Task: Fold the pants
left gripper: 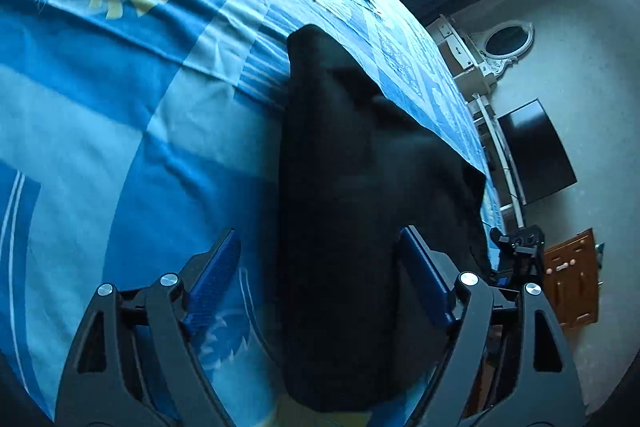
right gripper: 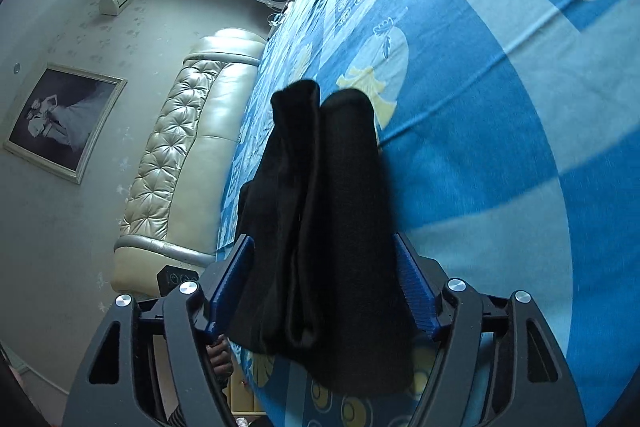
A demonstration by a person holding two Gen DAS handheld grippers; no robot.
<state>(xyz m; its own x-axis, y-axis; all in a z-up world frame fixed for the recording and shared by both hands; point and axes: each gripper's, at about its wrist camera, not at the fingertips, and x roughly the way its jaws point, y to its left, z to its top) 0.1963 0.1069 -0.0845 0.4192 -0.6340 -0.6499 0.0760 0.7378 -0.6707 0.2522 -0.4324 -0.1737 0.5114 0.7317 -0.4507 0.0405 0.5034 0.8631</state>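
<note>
Two grippers sit over the black pants (left gripper: 360,227), which lie as a narrow folded bundle on the blue patterned bedsheet (left gripper: 120,147). Nearest, the left gripper (left gripper: 320,283) has its blue pads spread wide either side of the cloth, gripping nothing. The right gripper (right gripper: 320,283) likewise straddles the pants (right gripper: 324,227), pads apart. Risk, I judge: closing on only the top layer would peel the fold open. Farther out, the bundle's right side lies near the bed edge in the left view; broad open sheet spreads left. A padded headboard (right gripper: 180,167) stands beyond.
</note>
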